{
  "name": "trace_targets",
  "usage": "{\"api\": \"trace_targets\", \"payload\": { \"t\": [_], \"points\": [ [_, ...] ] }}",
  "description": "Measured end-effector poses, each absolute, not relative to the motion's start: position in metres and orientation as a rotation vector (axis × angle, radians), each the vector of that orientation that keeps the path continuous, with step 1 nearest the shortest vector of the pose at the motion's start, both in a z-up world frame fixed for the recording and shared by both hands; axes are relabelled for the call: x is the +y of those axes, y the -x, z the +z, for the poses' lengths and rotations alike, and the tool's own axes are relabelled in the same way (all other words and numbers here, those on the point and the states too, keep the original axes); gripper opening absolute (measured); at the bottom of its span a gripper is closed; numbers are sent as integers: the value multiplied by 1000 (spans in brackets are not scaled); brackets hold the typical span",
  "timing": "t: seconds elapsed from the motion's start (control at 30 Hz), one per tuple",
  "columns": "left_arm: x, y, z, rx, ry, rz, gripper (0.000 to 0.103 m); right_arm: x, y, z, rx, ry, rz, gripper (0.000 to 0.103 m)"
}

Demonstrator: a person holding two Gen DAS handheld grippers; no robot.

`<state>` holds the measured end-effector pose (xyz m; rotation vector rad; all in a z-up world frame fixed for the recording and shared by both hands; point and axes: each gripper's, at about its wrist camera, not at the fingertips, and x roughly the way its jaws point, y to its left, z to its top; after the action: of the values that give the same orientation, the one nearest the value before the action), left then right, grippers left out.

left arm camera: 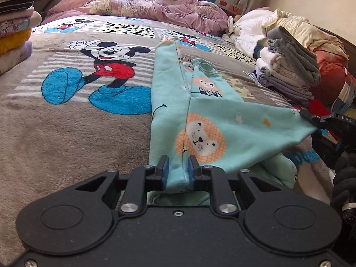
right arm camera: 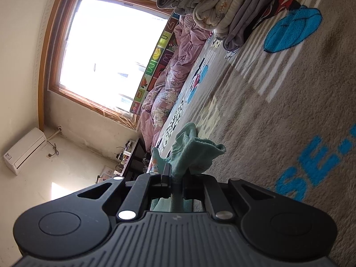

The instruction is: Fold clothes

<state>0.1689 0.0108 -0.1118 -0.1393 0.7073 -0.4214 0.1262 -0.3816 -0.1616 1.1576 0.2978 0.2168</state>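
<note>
Mid-fold: teal lion-print pants (left arm camera: 178, 102) stretched along bed blanket (left arm camera: 73, 120); left gripper (left arm camera: 178, 171) clamped on waistband seam, right gripper (right arm camera: 176, 178) pinching raised corner; next, likely carry corner across, lay flat

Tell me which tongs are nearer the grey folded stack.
Right. The right tongs pinch the teal pyjama pants just below the grey folded stack; the left tongs grip them farther away.

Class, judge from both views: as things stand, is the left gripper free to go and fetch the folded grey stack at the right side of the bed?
Probably not yet. The left gripper is clamped on the mint lion-print pants, so it is occupied. The grey stack lies beyond the raised corner that the right gripper holds.
</note>
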Motion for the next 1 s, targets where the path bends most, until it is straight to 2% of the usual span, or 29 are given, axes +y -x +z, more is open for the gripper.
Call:
{"api": "trace_targets", "payload": {
  "t": [0.03, 0.1, 0.23, 0.5, 0.57, 0.63, 0.7, 0.87, 1.0],
  "points": [
    [13, -169, -107, 689, 150, -415, 17, -382, -126, -162, 298, -1159, 219, 10],
    [15, -170, -95, 645, 155, -391, 27, -382, -126, -161, 296, -1160, 226, 10],
    [14, -192, -77, 583, 158, -370, 35, -380, -133, -166, 328, -1173, 226, 10],
    [-54, -308, -71, 567, -158, -429, 33, -375, -138, -169, 390, -1169, 206, 10],
    [-69, -333, -84, 602, -213, -436, 33, -375, -137, -169, 392, -1170, 194, 10],
    [-84, -362, -111, 767, -263, -479, 33, -376, -137, -171, 395, -1176, 186, 10],
    [-91, -361, -114, 746, -336, -476, 33, -376, -138, -172, 403, -1185, 183, 10],
    [-94, -365, -82, 632, -314, -468, 32, -373, -141, -174, 428, -1183, 184, 10],
    [-104, -403, -80, 624, -271, -411, 23, -371, -142, -175, 443, -1180, 187, 10]
  ]
}}
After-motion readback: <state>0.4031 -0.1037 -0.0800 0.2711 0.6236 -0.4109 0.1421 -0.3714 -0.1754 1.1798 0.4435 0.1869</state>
